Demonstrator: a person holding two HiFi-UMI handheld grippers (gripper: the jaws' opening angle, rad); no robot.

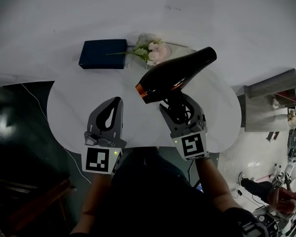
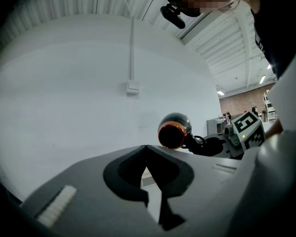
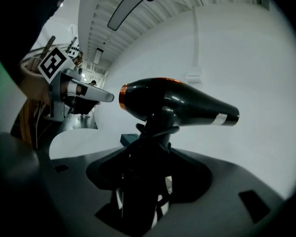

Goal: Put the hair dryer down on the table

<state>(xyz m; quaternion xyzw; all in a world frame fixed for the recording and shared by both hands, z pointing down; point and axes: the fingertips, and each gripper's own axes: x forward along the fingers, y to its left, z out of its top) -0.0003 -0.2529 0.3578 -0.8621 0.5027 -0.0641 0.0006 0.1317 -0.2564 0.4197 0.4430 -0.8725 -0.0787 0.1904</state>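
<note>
Currently the right gripper [image 1: 181, 102] clamps its fingers on the hair dryer [image 1: 180, 72] handle over the desk [image 1: 74, 105], nozzle toward two o'clock, while the left gripper [image 1: 118, 100], at its nine o'clock, has fingers closed, empty.

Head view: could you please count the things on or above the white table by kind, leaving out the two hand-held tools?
Hair dryer: 1
Blue box: 1
Bunch of flowers: 1
Total: 3
</note>
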